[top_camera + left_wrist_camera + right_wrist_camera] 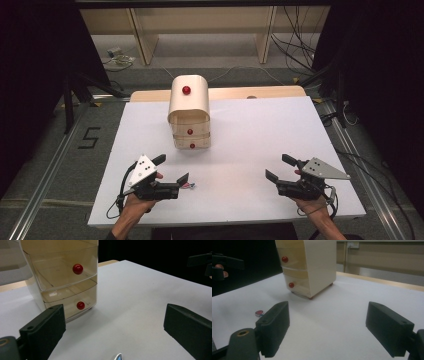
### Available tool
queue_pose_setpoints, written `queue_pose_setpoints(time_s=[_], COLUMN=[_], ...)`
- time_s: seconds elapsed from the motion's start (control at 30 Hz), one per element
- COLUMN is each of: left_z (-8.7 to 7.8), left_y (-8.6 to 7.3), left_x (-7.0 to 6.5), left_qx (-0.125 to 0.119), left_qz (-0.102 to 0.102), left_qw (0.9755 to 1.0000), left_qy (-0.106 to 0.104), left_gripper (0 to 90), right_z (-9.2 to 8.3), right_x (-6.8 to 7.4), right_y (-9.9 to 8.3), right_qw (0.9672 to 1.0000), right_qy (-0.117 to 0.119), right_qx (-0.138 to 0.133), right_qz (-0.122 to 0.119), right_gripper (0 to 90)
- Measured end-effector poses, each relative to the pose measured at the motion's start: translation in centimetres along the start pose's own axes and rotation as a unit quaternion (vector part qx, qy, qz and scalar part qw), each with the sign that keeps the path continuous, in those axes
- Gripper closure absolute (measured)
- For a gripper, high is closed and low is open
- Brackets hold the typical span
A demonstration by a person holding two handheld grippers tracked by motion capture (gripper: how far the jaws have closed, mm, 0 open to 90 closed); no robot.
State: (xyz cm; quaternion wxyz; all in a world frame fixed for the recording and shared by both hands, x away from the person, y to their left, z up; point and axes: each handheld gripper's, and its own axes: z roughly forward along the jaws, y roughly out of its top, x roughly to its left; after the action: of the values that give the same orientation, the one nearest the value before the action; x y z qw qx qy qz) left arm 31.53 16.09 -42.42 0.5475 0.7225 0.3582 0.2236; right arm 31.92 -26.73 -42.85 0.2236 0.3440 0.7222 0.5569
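Start of pick-up: small red-blue flat item [189, 185] lies lower-left on white desk [240, 150], just beside left tool [172, 169]. Both tools spread, empty; right tool [280, 168] lower right. Next: left tool must lower onto the item and pinch.

Small red-blue object [189, 185], flat on table

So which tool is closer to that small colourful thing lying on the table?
Left. The left tool has the small object right by its jaw tips; the right tool sits across the table, well apart.
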Motion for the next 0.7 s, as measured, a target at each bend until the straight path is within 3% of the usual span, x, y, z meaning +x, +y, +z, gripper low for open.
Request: queue_pose_setpoints(time_s=[0.7], left_z=[0.15], left_y=[0.06], left_x=[-0.09], left_qx=[-0.007], left_qz=[-0.001], left_qw=[1.0000], left_qy=[0.006], left_gripper=[3.3], right_z=[-0.08], right_x=[0.06], right_y=[0.01], right_qw=[0.9999], right_qy=[-0.015], right_qx=[-0.006], right_qz=[-0.001], right_gripper=[21.1])
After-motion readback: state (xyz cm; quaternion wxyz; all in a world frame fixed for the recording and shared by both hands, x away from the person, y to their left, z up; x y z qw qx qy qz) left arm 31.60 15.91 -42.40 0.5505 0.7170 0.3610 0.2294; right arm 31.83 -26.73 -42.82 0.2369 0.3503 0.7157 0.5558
